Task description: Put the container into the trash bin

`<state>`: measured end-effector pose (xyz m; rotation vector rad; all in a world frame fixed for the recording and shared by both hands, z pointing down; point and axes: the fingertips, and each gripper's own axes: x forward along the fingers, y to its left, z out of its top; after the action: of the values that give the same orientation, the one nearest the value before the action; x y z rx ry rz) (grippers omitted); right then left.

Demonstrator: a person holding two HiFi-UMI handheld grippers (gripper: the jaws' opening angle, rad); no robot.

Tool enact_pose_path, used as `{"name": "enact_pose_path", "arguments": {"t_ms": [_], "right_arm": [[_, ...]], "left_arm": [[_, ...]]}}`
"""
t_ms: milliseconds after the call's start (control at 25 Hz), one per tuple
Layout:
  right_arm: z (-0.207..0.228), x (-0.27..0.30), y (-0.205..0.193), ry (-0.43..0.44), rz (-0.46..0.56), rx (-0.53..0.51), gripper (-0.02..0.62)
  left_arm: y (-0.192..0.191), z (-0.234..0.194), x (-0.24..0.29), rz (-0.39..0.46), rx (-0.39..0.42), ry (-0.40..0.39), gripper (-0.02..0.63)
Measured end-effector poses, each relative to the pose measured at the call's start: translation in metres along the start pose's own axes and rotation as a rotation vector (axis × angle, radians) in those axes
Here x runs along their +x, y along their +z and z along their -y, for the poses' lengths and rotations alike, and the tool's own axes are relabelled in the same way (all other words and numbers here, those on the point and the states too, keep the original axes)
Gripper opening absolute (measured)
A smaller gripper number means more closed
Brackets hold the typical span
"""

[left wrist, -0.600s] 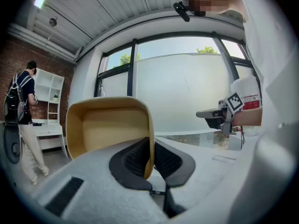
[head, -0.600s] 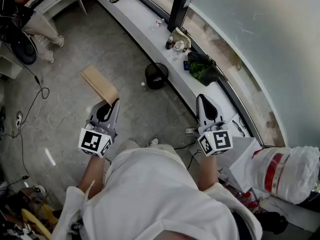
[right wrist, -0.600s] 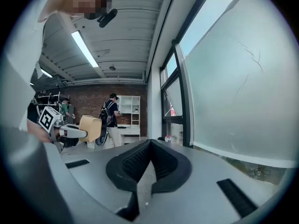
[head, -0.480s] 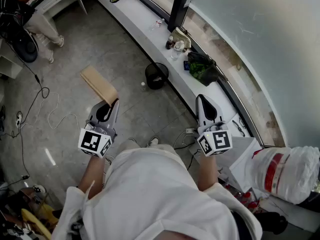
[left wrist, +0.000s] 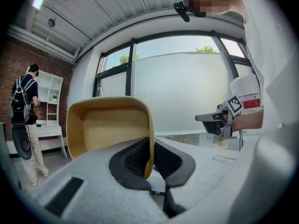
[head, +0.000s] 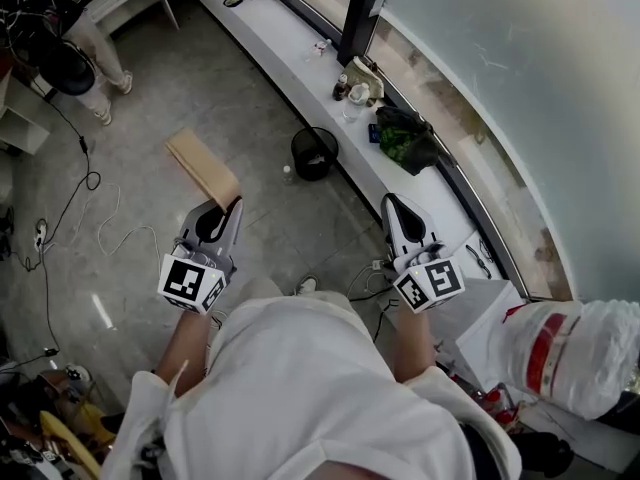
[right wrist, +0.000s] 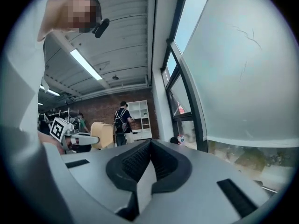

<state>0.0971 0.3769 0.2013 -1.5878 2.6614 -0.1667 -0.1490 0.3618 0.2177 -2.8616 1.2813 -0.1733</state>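
The container [head: 203,166] is a tan, shallow paper tray, held up in the air over the grey floor. My left gripper [head: 232,206] is shut on its near rim. In the left gripper view the rim of the container [left wrist: 110,127] runs down between the pads of my left gripper [left wrist: 149,160]. The trash bin [head: 314,152] is a black mesh basket on the floor by the window ledge, ahead and to the right of the container. My right gripper [head: 390,200] is shut, holds nothing and hangs near the ledge; its tips [right wrist: 149,146] meet.
A white window ledge [head: 290,43] carries bottles and a dark green bag [head: 405,136]. A small bottle [head: 287,174] stands beside the bin. Cables [head: 95,223] trail over the floor on the left. A person [head: 85,43] stands at the far left. A white sack [head: 565,353] lies at right.
My right gripper has drifted slightly left. The left gripper keeps its hold on the container and has barely moved. The person at the far left has shifted.
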Motion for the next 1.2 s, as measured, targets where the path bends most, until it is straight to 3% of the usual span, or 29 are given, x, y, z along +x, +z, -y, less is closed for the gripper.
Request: {"name": "enact_pose_path", "arguments": {"t_ms": [360,640,920,1200], "right_arm": [[0.006,0.01,-0.034,0.013,-0.07,0.065,0.002],[0.023,0.052,-0.04,0.004,-0.113,0.056,0.002],[0.07,0.133,-0.031,-0.037,-0.159,0.082,0.002],[0.101,0.224,-0.01,-0.076,-0.16,0.14,0.002]], "left_arm": [[-0.013,-0.009,0.005,-0.043,-0.01,0.031,0.02],[-0.041,-0.033,0.051,-0.077,-0.067,-0.015,0.02],[-0.029,-0.095,0.128,-0.043,-0.092,-0.077,0.02],[-0.045,-0.162,0.2,-0.056,-0.215,-0.149,0.02]]}}
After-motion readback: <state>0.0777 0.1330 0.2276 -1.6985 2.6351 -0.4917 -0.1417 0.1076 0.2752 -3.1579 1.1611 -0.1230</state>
